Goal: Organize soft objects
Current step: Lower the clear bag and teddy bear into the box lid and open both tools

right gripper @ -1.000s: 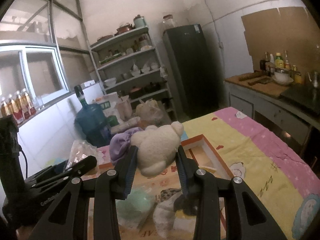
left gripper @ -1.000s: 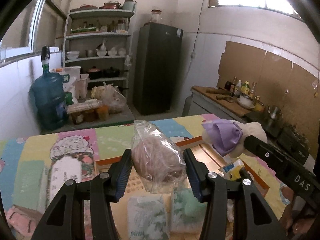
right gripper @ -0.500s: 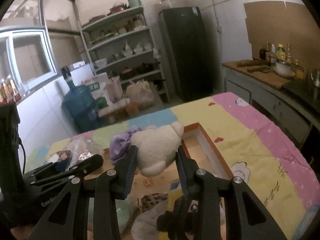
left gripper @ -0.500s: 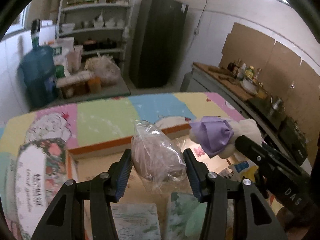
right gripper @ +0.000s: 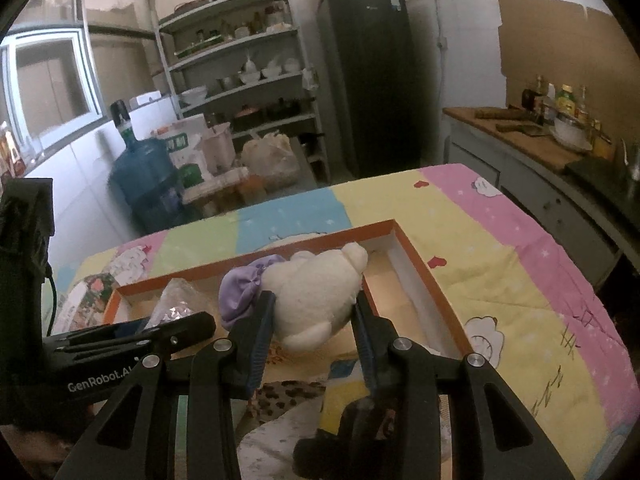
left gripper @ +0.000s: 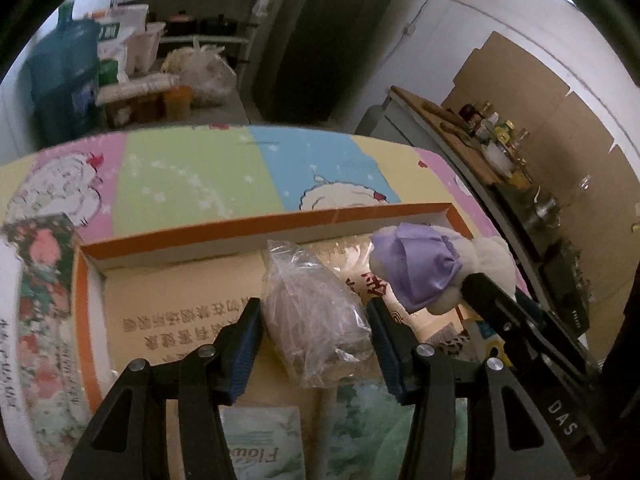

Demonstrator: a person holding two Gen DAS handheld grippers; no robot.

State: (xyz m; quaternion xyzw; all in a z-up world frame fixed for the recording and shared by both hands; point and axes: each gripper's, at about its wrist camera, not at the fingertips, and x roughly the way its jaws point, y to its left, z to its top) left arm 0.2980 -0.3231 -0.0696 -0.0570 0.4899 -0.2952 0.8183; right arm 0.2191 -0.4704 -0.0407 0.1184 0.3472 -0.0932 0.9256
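Bagged brownish soft item (left gripper: 316, 320) sits clamped between the left gripper (left gripper: 316, 344) jaws, over the orange-rimmed box (left gripper: 280, 226) interior. White plush with purple cap (right gripper: 316, 300) is pinched in the right gripper (right gripper: 314, 328) jaws near the box's right wall, possibly not touching its floor. Box lies on the cartoon-print worktop (right gripper: 500, 264).

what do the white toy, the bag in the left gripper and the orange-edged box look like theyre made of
White toy: fuzzy matte plush, probably synthetic pile; its purple cap looks like shiny satin.
Bag: thin clear plastic film, crinkled and glinting; the contents are unclear.
Box: cardboard, printed orange rim, plain white inner walls.
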